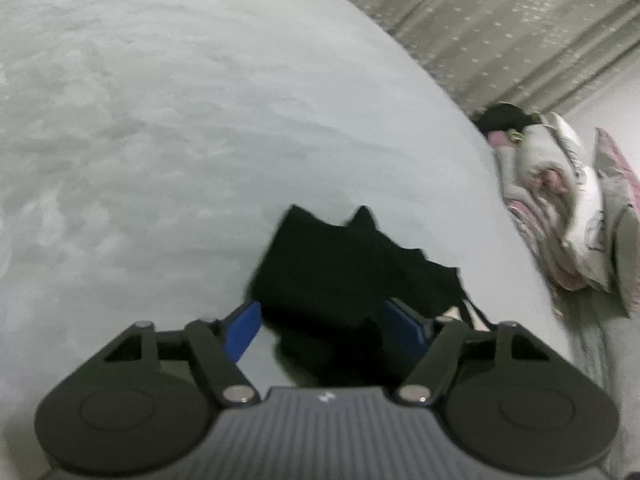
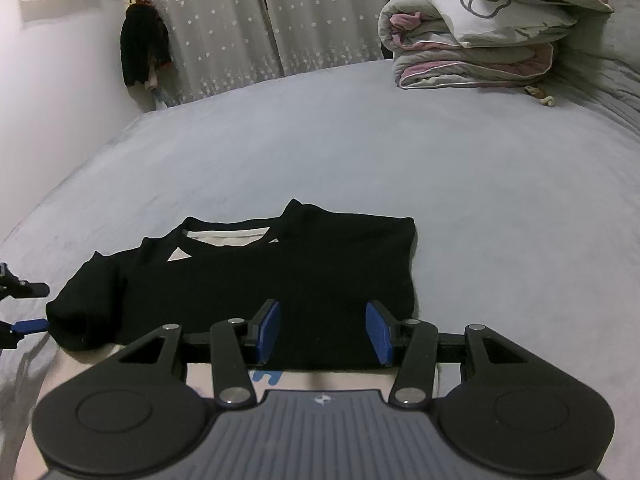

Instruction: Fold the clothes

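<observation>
A black T-shirt [image 2: 280,280] lay partly folded on the grey bed sheet [image 2: 400,152], its neckline toward the curtains [image 2: 280,20]. The right gripper [image 2: 324,330] hovered at the shirt's near edge, its 2 blue pads apart with black cloth between them; whether they pressed on it could not be told. The left gripper [image 1: 320,322] stood with its jaws apart beside the sleeve end, gripping nothing. A stack of folded quilts [image 2: 472,52] sat well apart at the bed's far right.
</observation>
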The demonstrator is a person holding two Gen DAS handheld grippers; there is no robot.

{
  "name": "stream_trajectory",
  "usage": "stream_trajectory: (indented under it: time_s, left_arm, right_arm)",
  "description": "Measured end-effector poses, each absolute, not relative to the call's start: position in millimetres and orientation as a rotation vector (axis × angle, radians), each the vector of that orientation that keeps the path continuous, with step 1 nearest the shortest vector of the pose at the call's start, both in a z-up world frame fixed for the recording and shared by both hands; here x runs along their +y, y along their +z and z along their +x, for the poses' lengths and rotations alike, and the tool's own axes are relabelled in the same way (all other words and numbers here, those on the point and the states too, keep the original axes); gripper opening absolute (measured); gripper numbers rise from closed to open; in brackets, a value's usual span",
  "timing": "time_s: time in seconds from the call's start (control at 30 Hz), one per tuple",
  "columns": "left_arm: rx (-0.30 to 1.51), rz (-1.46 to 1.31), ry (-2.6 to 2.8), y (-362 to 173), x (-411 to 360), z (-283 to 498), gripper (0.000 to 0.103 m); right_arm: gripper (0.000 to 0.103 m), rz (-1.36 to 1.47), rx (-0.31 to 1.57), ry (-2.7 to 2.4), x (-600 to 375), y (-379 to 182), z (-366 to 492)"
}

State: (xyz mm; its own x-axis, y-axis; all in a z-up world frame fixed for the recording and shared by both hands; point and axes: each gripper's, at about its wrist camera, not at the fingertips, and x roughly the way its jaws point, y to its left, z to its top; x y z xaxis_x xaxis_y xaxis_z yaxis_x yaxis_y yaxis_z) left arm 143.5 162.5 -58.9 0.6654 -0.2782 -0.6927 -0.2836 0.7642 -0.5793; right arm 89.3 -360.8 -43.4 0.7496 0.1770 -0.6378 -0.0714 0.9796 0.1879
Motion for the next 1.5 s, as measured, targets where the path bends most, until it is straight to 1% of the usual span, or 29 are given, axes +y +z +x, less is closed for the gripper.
stream_trajectory:
  time_s: [0.07, 0.1, 0.17, 0.2, 0.23, 0.33, 0.5, 0.63, 0.73, 0.8, 0.83, 0.87, 0.9, 0.97, 1.07, 1.17, 1.2, 1.37, 1.5]
  left_arm:
    - [0.831, -0.710, 0.043, -59.7, 160.1, 142.9, 0.047]
    - [0.813, -0.703, 0.063, -59.9, 158.9, 142.5, 0.042]
    - [0.778, -0.688, 0.102, -60.4, 156.4, 141.7, 0.020]
    - [0.752, -0.666, 0.100, -56.3, 152.2, 140.8, 0.017]
    - [0.725, -0.643, 0.096, -51.5, 147.7, 139.8, 0.010]
    - [0.638, -0.566, 0.065, -36.1, 132.1, 136.1, 0.006]
    - [0.520, -0.470, -0.142, -12.7, 92.3, 127.0, 0.005]
    - [0.517, -0.425, -0.302, -6.5, 61.5, 121.7, 0.005]
    - [0.565, -0.413, -0.319, -9.2, 49.2, 123.2, 0.008]
    - [0.593, -0.436, -0.299, -13.2, 52.4, 126.2, 0.017]
    - [0.604, -0.450, -0.280, -15.2, 56.2, 127.4, 0.029]
    - [0.615, -0.463, -0.261, -17.2, 60.0, 128.7, 0.039]
    - [0.626, -0.477, -0.243, -19.1, 63.8, 129.9, 0.042]
    - [0.641, -0.512, -0.192, -20.9, 76.0, 132.7, 0.054]
    - [0.665, -0.596, -0.095, -23.2, 104.1, 134.1, 0.066]
    - [0.685, -0.680, 0.006, -25.9, 131.3, 135.7, 0.069]
    - [0.693, -0.703, 0.042, -27.3, 139.3, 136.0, 0.070]
    - [0.757, -0.779, 0.179, -44.1, 165.6, 139.7, 0.070]
    - [0.774, -0.838, 0.195, -59.3, 174.1, 145.9, 0.065]
  right_arm:
    - [0.048, 0.152, 0.714, 0.140, -358.9, -44.4, 89.0]
    - [0.048, 0.149, 0.715, 0.143, -357.6, -44.7, 88.7]
    - [0.048, 0.141, 0.715, 0.151, -355.1, -44.9, 87.6]
    - [0.048, 0.139, 0.716, 0.153, -354.2, -45.2, 87.4]
    - [0.048, 0.138, 0.717, 0.156, -353.2, -45.5, 87.4]
    - [0.048, 0.134, 0.719, 0.163, -350.7, -46.4, 87.4]
    - [0.048, 0.162, 0.726, 0.176, -350.5, -47.8, 88.5]
    - [0.048, 0.211, 0.735, 0.200, -351.7, -48.2, 89.2]
    - [0.048, 0.222, 0.738, 0.204, -351.5, -48.4, 89.0]
    - [0.048, 0.224, 0.739, 0.204, -351.4, -48.6, 89.2]
    - [0.048, 0.225, 0.740, 0.203, -351.5, -48.8, 89.6]
    - [0.048, 0.226, 0.740, 0.203, -351.6, -49.0, 89.9]
    - [0.048, 0.226, 0.741, 0.202, -351.7, -49.2, 90.3]
    - [0.048, 0.228, 0.742, 0.201, -351.9, -49.7, 91.0]
    - [0.049, 0.231, 0.744, 0.199, -352.2, -50.3, 92.1]
    - [0.051, 0.230, 0.746, 0.200, -352.9, -50.9, 92.5]
    - [0.054, 0.230, 0.746, 0.199, -352.9, -51.1, 92.6]
    - [0.055, 0.227, 0.748, 0.201, -352.1, -52.2, 92.9]
    - [0.055, 0.222, 0.751, 0.204, -349.7, -53.1, 92.5]
